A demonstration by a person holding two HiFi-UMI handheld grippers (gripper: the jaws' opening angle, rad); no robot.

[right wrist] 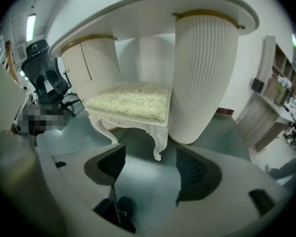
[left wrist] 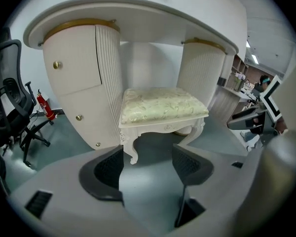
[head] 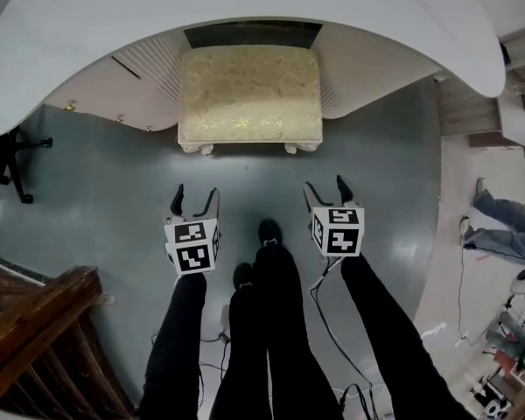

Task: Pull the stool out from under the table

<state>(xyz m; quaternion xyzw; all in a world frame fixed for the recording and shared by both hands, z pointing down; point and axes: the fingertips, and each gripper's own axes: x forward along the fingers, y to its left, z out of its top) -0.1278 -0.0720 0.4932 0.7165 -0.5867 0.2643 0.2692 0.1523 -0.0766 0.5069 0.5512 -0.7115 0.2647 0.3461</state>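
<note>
stool point(head: 249, 94) with a pale floral cushion and white carved legs stands on the grey-green floor point(head: 114, 182), its back edge under the curved white table point(head: 245, 7), between two ribbed pedestals point(right wrist: 202, 78). left gripper point(head: 197, 192) and right gripper point(head: 325, 185) hover near its front, not touching it, each with jaws wide apart and empty.

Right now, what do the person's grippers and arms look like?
The left gripper and right gripper match: two dark, pointed fingers on a grey body, textured dark pads, each carrying a white cube with black square markers. Long black sleeves cover both arms. A thin cable trails from the right gripper.
</note>
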